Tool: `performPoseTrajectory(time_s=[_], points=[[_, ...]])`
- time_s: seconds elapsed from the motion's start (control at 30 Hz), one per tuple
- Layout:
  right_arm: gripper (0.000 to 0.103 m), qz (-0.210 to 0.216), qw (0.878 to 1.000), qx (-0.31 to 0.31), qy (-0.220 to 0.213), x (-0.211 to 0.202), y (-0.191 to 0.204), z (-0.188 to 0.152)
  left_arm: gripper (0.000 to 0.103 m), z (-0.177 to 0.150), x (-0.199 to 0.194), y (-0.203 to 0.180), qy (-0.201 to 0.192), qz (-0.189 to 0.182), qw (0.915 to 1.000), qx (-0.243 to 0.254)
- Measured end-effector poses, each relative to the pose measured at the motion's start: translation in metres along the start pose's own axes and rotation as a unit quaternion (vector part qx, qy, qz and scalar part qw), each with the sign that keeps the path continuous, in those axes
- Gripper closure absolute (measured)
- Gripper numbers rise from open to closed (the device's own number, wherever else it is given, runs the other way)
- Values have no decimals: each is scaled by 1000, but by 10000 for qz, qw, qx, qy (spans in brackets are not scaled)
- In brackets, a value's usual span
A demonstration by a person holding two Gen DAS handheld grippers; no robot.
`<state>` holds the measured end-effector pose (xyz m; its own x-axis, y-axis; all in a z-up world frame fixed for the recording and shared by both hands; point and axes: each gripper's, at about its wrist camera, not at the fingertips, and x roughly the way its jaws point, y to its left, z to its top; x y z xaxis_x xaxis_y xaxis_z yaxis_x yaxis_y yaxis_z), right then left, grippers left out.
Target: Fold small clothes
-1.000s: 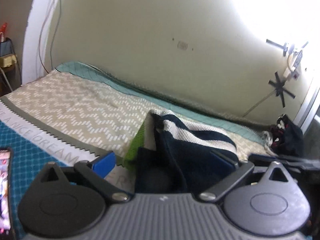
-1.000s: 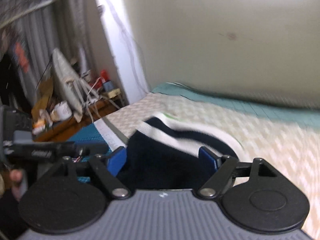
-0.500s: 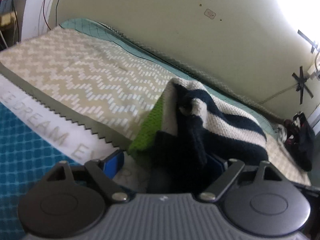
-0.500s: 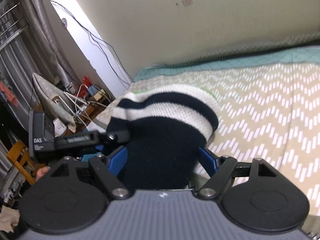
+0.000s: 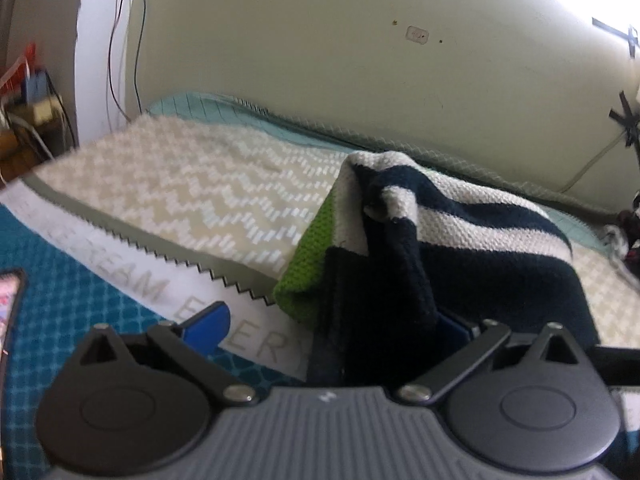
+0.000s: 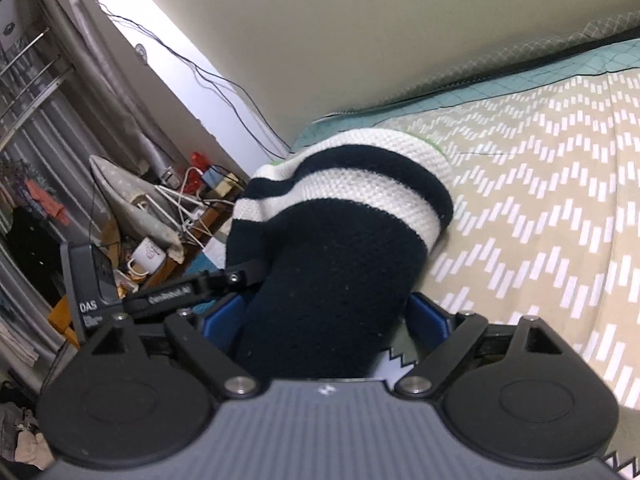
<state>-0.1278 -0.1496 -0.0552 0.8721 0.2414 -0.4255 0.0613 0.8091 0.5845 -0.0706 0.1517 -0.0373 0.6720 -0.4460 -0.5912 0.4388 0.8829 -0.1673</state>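
Left wrist view: the striped knit sweater [image 5: 432,240], navy and cream with a lime-green edge, now lies lower and flatter on the bed [image 5: 180,184] than a second ago, when it hung bunched in front of the lens. It sits from the centre toward 3 o'clock, draped over the zigzag bedspread. The left gripper [image 5: 332,322] has its fingers spreading to their widest; the blue finger at 8 o'clock stands clear of the cloth, while the one at 4 o'clock is mostly hidden behind the navy fold, so I cannot tell whether that one touches it.

In the right wrist view, the right gripper [image 6: 324,316] is also opening. The sweater's navy roll [image 6: 340,248] lies between the two blue fingers, with a visible gap at the 4 o'clock finger; the 8 o'clock finger is close to the fabric.

Both hands have come down since the earlier frames, and both are letting go, so I judge that a fold has just been laid. The top layer looks humped, not flat, so smoothing probably remains.
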Motion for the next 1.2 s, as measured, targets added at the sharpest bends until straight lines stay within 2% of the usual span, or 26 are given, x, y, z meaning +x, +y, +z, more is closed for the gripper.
performPoseTrajectory(time_s=[0.17, 0.47, 0.77, 0.9, 1.2], points=[[16, -21, 9999, -125, -36, -2, 5, -4, 0, -3, -5, -10, -169, 257, 9992, 256], [14, -45, 9998, -183, -90, -4, 2, -7, 0, -5, -7, -12, -223, 270, 9990, 263], [14, -30, 9998, -206, -70, -4, 1, -7, 0, -4, -5, -4, -69, 32, 10000, -10], [14, -19, 9997, -214, -64, -5, 0, -7, 0, -3, 1, 10, 140, -308, 9987, -383], [14, -32, 9997, -218, -83, -6, 1, -6, 0, -5, -1, 9, 109, -346, 9986, -391]])
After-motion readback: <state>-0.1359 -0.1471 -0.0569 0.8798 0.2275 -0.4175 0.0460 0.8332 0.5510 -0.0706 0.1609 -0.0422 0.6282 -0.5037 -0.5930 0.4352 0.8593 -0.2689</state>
